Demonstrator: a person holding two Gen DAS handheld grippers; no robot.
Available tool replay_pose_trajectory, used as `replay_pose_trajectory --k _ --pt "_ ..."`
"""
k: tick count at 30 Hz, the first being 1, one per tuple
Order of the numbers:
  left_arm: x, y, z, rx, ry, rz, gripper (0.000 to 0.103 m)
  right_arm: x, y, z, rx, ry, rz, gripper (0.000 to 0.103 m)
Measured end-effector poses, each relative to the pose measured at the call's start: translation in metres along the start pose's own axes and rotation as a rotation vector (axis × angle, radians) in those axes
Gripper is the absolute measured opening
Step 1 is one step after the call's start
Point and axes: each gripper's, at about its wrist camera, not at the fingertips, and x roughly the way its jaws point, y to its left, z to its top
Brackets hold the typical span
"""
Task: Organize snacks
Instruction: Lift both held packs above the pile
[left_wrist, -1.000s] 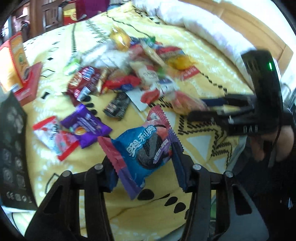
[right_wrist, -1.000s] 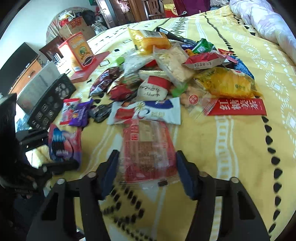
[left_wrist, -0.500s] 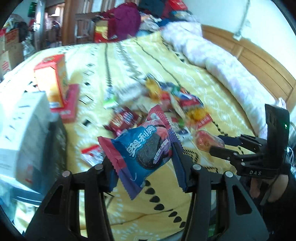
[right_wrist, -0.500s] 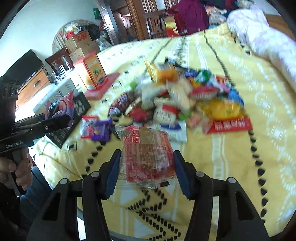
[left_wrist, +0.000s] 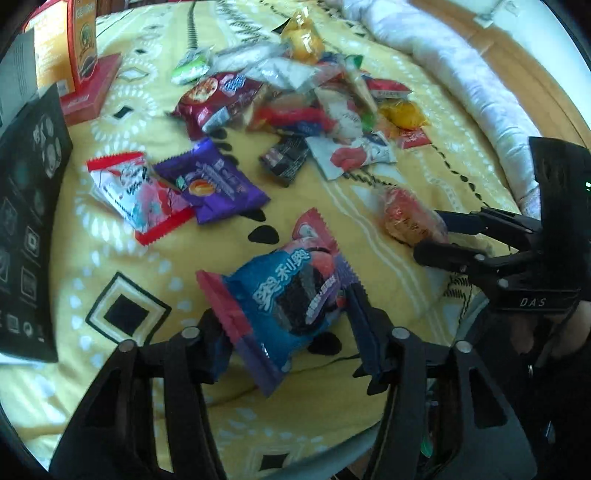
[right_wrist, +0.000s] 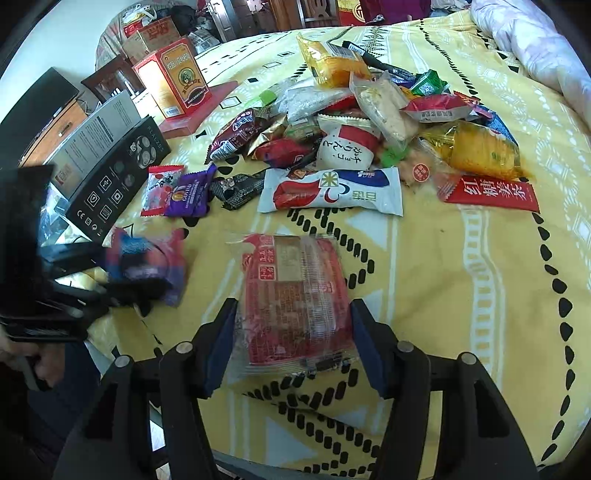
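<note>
My left gripper (left_wrist: 288, 332) is shut on a blue Oreo packet (left_wrist: 284, 291) with red ends, held low over the yellow bedspread (left_wrist: 110, 258). My right gripper (right_wrist: 293, 339) is shut on a clear packet with a red cake (right_wrist: 295, 299), also low over the bed. The right gripper shows in the left wrist view (left_wrist: 439, 236), the left gripper in the right wrist view (right_wrist: 107, 273). A pile of mixed snack packets (right_wrist: 369, 122) lies beyond both. A purple packet (left_wrist: 214, 181) and a red-white packet (left_wrist: 136, 192) lie apart on the left.
A black product box (right_wrist: 110, 184) lies at the bed's left edge, an orange-red carton (right_wrist: 177, 81) on a red box behind it. A white rolled duvet (left_wrist: 461, 85) runs along the right. A red sachet (right_wrist: 491, 192) and a white-blue packet (right_wrist: 332, 192) edge the pile.
Both grippers, each still holding its packet, have come back down from a raised position to just above the bedspread near its front edge.
</note>
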Motion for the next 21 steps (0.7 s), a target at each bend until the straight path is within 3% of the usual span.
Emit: replay_pose_trajectory --k 2,8,13,18,21 --pt "-0.010 -0.002 0.000 0.038 -0.032 0.016 0.077 0.001 0.002 0.000 -0.025 0.015 -0.005 0.075" --pt "-0.032 -0.006 0.003 0.162 -0.142 0.045 0.088 0.005 0.001 -0.004 -0.048 0.018 -0.003 0.077" --pt "-0.014 -0.029 0.006 0.379 -0.064 0.031 0.088 0.005 0.002 0.002 -0.067 0.022 -0.011 0.078" --pt "0.005 -0.027 0.006 0.407 0.004 0.059 0.079 0.006 0.004 0.011 -0.108 0.036 -0.023 0.080" --pt "0.009 -0.021 0.008 0.361 0.014 0.070 0.060 0.013 0.006 0.015 -0.132 0.065 -0.026 0.080"
